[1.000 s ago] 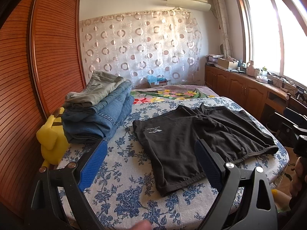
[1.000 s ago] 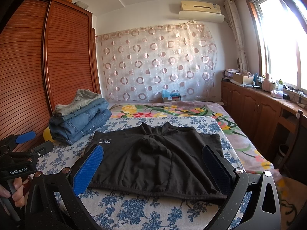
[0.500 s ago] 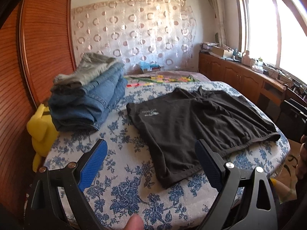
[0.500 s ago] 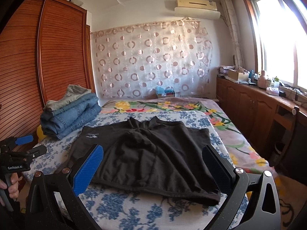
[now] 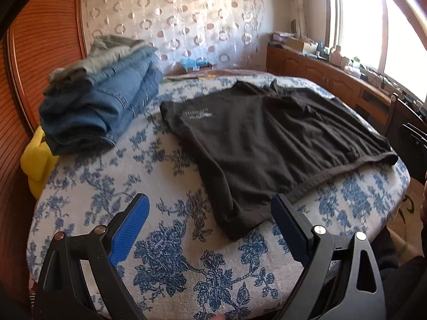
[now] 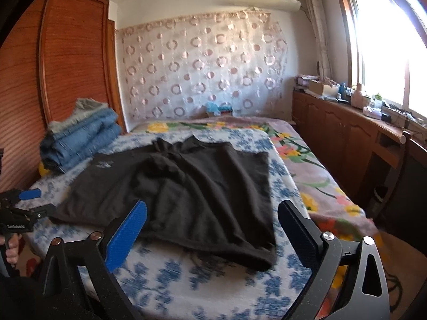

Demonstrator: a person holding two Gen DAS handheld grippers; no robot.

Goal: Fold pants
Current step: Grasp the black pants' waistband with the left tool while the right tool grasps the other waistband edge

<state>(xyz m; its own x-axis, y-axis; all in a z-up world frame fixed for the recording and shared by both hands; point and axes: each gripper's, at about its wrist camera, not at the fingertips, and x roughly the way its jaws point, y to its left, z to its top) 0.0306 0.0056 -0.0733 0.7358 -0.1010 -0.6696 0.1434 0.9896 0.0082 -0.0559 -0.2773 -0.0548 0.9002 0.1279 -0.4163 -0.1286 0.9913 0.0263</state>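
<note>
Black shorts [image 5: 267, 138] with a small white logo lie spread flat on the blue-flowered bed cover [image 5: 165, 245]. They also show in the right wrist view [image 6: 192, 189]. My left gripper [image 5: 209, 224] is open and empty, just above the cover near the garment's near-left corner. My right gripper [image 6: 212, 229] is open and empty, above the garment's near hem towards its right corner. The left gripper also shows at the left edge of the right wrist view [image 6: 21, 208].
A stack of folded jeans [image 5: 101, 104] sits at the bed's far left beside the wooden wardrobe [image 5: 40, 42]. A yellow object [image 5: 37, 160] lies below the stack. A wooden counter [image 6: 373, 138] runs under the window on the right. A dark chair [image 5: 411, 144] stands by the bed.
Both grippers have dropped lower and moved closer to the near edge of the black shorts. Both stay open and empty. The shorts have not moved.
</note>
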